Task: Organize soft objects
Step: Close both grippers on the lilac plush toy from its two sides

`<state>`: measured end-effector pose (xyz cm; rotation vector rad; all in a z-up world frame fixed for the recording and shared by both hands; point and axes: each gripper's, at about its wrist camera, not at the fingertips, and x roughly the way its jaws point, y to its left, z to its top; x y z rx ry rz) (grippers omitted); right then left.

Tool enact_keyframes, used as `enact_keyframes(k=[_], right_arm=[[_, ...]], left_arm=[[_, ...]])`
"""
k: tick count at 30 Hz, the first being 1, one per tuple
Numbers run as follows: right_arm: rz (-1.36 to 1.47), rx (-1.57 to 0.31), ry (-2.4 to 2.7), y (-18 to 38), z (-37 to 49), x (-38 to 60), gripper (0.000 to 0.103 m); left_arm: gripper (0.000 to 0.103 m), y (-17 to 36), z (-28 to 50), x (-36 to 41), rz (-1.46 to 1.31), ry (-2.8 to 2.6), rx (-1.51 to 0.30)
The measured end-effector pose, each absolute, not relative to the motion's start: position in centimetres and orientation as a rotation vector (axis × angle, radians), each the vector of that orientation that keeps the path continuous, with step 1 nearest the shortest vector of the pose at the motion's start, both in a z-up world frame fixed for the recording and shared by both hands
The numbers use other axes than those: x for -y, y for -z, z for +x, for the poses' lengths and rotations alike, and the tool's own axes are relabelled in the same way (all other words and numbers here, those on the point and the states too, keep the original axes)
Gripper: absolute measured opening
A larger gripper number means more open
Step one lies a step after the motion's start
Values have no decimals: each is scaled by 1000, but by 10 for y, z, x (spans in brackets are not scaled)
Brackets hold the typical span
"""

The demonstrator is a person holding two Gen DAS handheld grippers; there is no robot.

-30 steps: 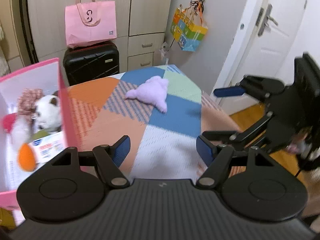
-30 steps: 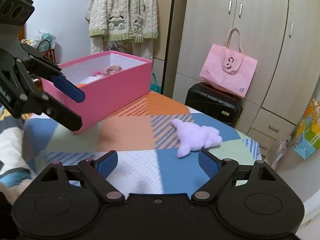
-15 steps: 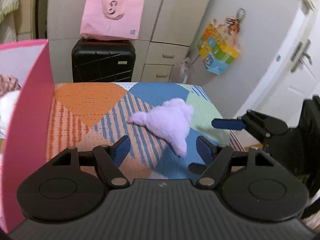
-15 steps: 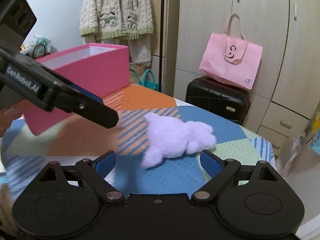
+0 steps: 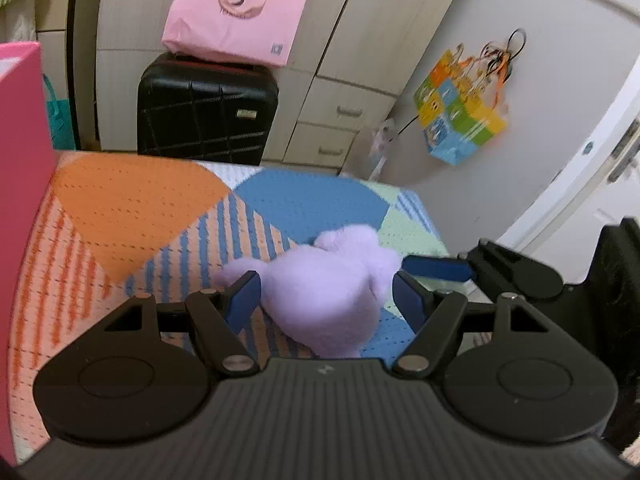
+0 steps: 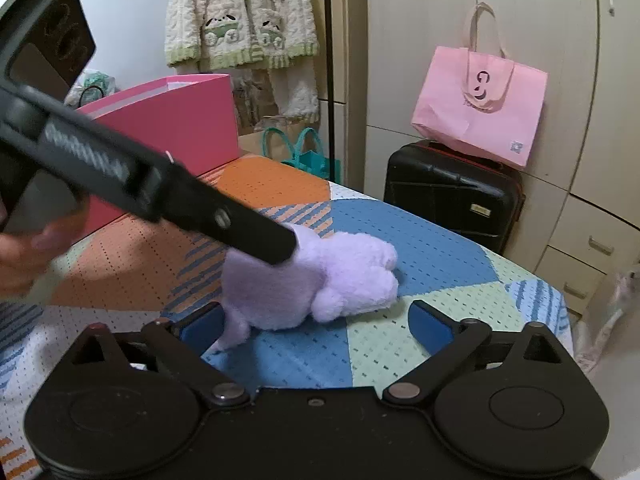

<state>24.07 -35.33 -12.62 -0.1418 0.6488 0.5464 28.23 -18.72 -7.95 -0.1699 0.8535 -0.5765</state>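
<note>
A lilac plush toy point(image 5: 336, 284) lies on the patchwork blanket point(image 5: 132, 208). My left gripper point(image 5: 326, 300) is open, with its jaws on either side of the toy. My right gripper point(image 6: 316, 326) is open too, close to the toy point(image 6: 316, 280) from the other side, its left pad by the toy's tail. The left gripper's finger point(image 6: 240, 228) lies across the toy in the right wrist view. The pink storage box point(image 6: 180, 120) stands at the left; its inside is hidden.
A black suitcase point(image 5: 204, 112) with a pink tote bag point(image 5: 236, 8) on it stands by the wardrobe behind the bed. A colourful bag point(image 5: 460, 120) hangs on the wall. A white door point(image 5: 592, 184) is at the right. The bed's far edge is just beyond the toy.
Both grippers have moved in toward the lilac toy; the left one swung away from the pink box and now straddles the toy. Both stay open.
</note>
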Motion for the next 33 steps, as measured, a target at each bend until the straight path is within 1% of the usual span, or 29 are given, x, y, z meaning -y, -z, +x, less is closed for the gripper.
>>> enact_keyframes(k=[5, 9, 13, 16, 18, 20, 31, 33], right_arm=[[-94, -700, -586, 130, 254, 356, 103], [-98, -703, -611, 132, 258, 354, 103], [-98, -689, -609, 133, 257, 352, 103], [-101, -681, -608, 134, 256, 351, 102], [-96, -679, -604, 134, 255, 351, 102], [-103, -674, -603, 134, 255, 349, 101], [-123, -671, -517, 131, 246, 337, 102], [-103, -686, -498, 130, 243, 336, 101]], left_arm=[[70, 87, 279, 200, -126, 533, -853], [71, 93, 281, 202, -136, 511, -902], [70, 95, 280, 200, -165, 492, -890], [65, 97, 279, 202, -170, 511, -879], [60, 98, 277, 203, -166, 511, -861], [58, 99, 275, 204, -159, 525, -845], [54, 98, 271, 199, -181, 566, -826], [54, 95, 266, 198, -178, 585, -828]])
